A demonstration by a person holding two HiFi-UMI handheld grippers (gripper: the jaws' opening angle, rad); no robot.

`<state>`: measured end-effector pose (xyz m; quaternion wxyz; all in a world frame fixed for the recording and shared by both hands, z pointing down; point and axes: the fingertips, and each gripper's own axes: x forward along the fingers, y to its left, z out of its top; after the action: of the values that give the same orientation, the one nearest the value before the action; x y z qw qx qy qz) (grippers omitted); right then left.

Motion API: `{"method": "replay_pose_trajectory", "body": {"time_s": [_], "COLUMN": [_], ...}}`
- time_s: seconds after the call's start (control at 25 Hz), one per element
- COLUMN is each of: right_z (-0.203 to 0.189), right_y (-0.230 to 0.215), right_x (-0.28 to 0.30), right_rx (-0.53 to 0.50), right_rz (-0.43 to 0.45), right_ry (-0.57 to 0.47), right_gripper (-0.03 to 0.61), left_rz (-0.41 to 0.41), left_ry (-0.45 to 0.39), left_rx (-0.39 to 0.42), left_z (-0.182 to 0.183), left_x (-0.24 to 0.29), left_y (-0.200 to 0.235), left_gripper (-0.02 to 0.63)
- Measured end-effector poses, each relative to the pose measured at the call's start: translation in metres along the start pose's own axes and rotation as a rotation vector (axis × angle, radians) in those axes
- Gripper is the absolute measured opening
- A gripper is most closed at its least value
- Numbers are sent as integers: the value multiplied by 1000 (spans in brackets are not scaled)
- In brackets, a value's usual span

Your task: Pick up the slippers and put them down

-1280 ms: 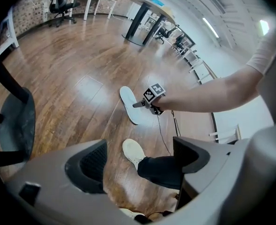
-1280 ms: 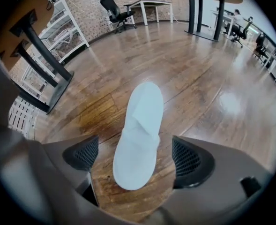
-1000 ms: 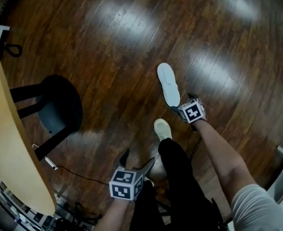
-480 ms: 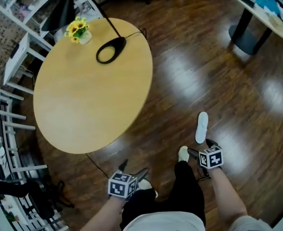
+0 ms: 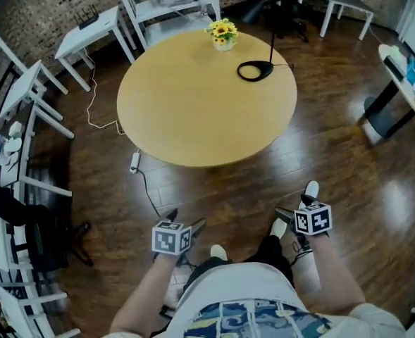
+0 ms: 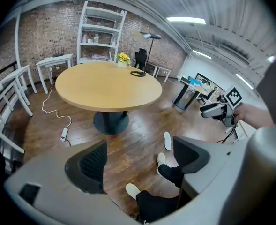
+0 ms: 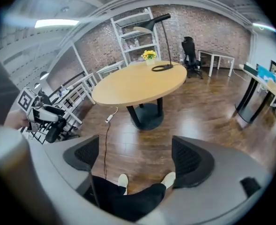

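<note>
One white slipper (image 5: 311, 188) lies flat on the dark wood floor just beyond my right gripper (image 5: 292, 207). The left gripper view shows the slipper (image 6: 167, 140) to the right of the round table's foot. The right gripper (image 7: 138, 156) is open with nothing between its pads, and the slipper is out of its view. My left gripper (image 5: 186, 219) hangs over the floor at lower left; it (image 6: 140, 159) is open and empty too. The person's own feet in white footwear (image 5: 218, 251) stand between the grippers.
A round wooden table (image 5: 207, 97) on a black pedestal foot (image 6: 110, 123) stands ahead, with yellow flowers (image 5: 223, 32) and a black lamp base (image 5: 256, 70) on it. A white cable with a power strip (image 5: 134, 162) trails left of it. White racks (image 5: 13, 146) line the left; a desk leg (image 5: 385, 111) stands at right.
The head view has swung up from the floor to the whole room. The right gripper, close against the slipper's near end a second ago, now stands apart from it.
</note>
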<state>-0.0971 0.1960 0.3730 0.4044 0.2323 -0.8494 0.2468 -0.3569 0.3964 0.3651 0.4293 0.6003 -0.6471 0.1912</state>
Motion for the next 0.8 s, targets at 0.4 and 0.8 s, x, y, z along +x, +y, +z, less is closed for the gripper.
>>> {"method": "replay_pose_trajectory", "body": {"time_s": [0.4, 0.8], "right_z": [23, 19], "right_y": [118, 125], "right_x": [-28, -51], "right_rx": [-157, -168], "right_rz": [115, 64], "right_ry": [-10, -47], "right_gripper": [508, 506], "left_rz": [24, 21], "left_ry": [-113, -92], "left_rx": [-108, -95], "left_z": [-8, -28], "left_x": [-80, -100], "left_y": [23, 24], "left_gripper": [440, 440]}}
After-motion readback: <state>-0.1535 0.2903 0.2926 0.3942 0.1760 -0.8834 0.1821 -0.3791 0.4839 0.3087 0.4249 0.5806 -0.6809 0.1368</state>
